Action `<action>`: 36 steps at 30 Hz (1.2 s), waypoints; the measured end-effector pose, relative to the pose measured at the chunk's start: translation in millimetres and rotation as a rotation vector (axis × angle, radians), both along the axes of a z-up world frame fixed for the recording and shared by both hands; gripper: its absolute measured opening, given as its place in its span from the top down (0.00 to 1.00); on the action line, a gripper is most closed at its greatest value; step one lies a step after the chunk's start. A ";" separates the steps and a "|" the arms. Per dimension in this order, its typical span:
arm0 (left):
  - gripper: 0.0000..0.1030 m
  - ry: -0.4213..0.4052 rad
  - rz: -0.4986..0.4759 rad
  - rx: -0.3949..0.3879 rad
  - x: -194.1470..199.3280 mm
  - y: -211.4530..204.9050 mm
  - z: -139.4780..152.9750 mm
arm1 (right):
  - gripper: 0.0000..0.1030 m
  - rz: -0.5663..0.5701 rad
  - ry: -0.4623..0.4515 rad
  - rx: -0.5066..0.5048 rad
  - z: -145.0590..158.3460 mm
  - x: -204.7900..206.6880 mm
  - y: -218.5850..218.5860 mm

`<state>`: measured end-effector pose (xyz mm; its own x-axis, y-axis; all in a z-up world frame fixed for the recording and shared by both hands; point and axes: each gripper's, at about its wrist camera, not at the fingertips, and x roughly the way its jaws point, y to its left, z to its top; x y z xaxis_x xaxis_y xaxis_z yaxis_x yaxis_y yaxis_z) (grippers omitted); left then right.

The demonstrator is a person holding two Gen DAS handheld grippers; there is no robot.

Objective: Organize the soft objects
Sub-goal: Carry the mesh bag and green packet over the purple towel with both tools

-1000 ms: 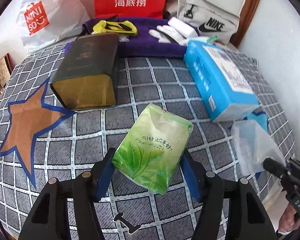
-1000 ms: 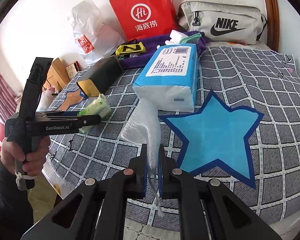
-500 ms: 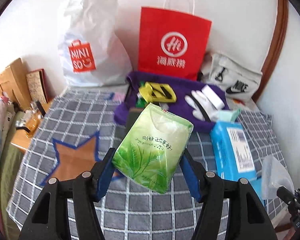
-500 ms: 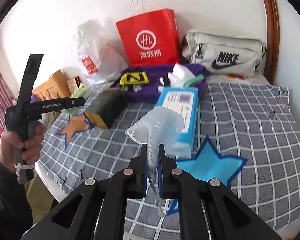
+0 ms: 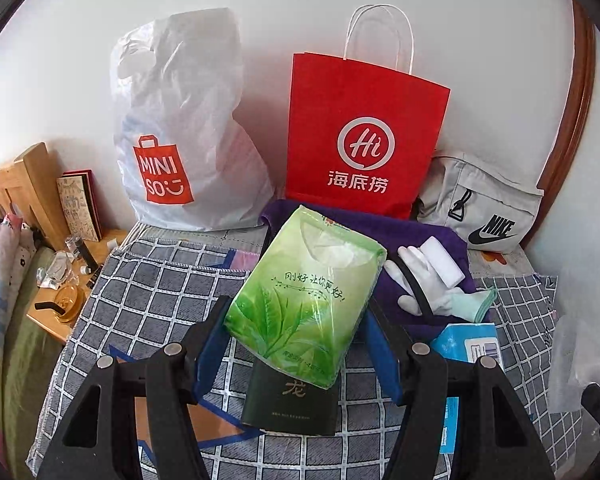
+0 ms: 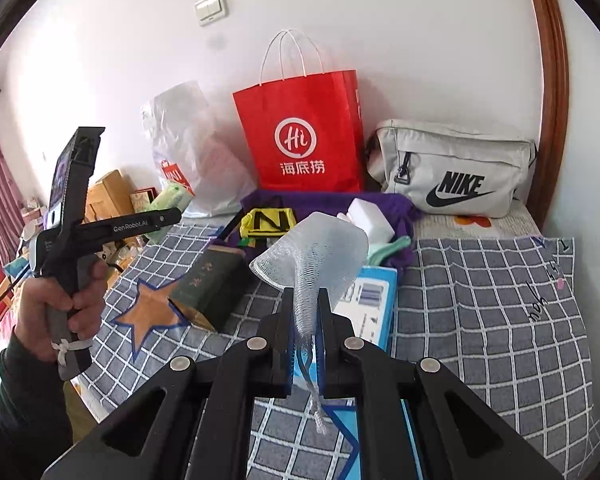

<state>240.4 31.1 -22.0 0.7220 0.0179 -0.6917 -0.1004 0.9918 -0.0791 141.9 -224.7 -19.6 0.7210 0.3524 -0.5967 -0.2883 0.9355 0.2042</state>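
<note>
Slippage worries me: my left gripper (image 5: 296, 332) squeezes a green leaf-printed soft tissue pack (image 5: 306, 294) aloft over the checked blanket (image 5: 148, 292), my right gripper (image 6: 305, 320) pinches a white mesh sleeve's (image 6: 316, 256) thin tail, which could slide free.

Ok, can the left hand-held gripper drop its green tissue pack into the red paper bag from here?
Probably yes: the left hand-held gripper holds the green tissue pack off the bed, facing the red paper bag, nothing between; the bag's opening isn't visible.
</note>
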 end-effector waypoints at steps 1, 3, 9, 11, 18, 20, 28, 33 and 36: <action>0.41 0.002 -0.003 -0.001 2.5 -0.7 -0.7 | 0.92 0.000 0.000 0.000 1.2 5.1 0.8; 0.40 0.002 0.002 -0.003 9.5 -1.2 -1.5 | 0.92 -0.003 -0.004 -0.004 2.3 14.1 1.8; 0.40 0.017 0.017 -0.010 34.9 0.5 -6.5 | 0.92 -0.006 -0.002 -0.045 1.4 46.0 3.3; 0.40 0.021 0.021 -0.004 43.7 0.3 -8.5 | 0.92 -0.007 -0.004 -0.042 1.3 57.2 2.0; 0.40 0.032 0.015 0.002 71.0 -3.8 -14.6 | 0.92 0.001 0.008 -0.036 -2.6 97.9 2.6; 0.40 0.031 0.013 0.013 78.2 -6.1 -15.9 | 0.92 0.006 0.013 -0.040 -4.7 111.0 3.8; 0.40 0.025 0.017 0.019 101.5 -8.2 -21.9 | 0.92 0.018 0.014 -0.041 -10.5 155.3 8.9; 0.40 0.030 0.025 0.038 115.8 -8.7 -27.6 | 0.92 0.021 0.021 -0.038 -17.1 181.2 11.4; 0.41 0.036 0.033 0.034 122.7 -4.7 -32.7 | 0.92 0.023 0.028 -0.041 -23.2 195.8 12.0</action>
